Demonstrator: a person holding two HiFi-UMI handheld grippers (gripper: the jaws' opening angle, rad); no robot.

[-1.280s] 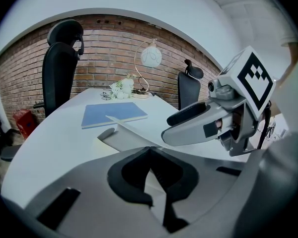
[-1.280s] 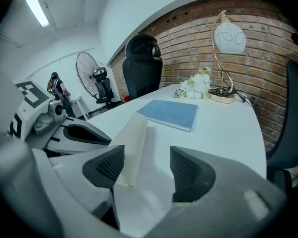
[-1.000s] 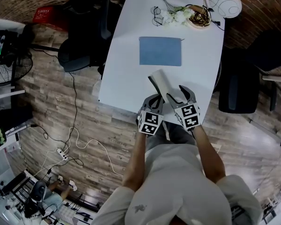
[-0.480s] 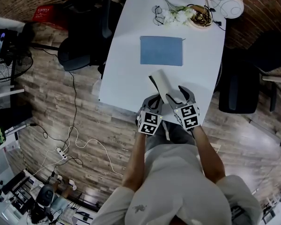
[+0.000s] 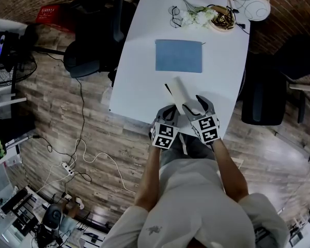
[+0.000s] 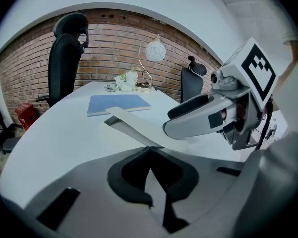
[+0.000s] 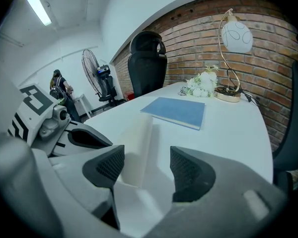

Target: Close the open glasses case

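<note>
Glasses case (image 5: 179, 93), near edge of table (image 5: 139, 89) — lid (image 7: 137, 148) lower than a second ago, not yet shut. Left gripper (image 6: 150, 151): jaws together, empty; right gripper (image 7: 146, 171): jaws apart astride the lid — closing judged under way.

free: table (image 5: 139, 81) left of case (image 5: 179, 93) | obstacle beyond case: blue notebook (image 5: 179, 56)

Office or studio workroom. Long white table (image 5: 139, 87) on a wood-plank floor (image 5: 93, 138), brick wall (image 6: 114, 38) behind the table's far end. Black high-backed office chair (image 6: 64, 58) at the table's side. On the table: blue notebook (image 5: 179, 56), globe-shade desk lamp (image 7: 236, 36) and white flowers (image 5: 196, 17) at the far end. Pedestal fan (image 7: 92, 68) off beside the table; power strip (image 5: 68, 168) and loose cables on the floor nearby.
</note>
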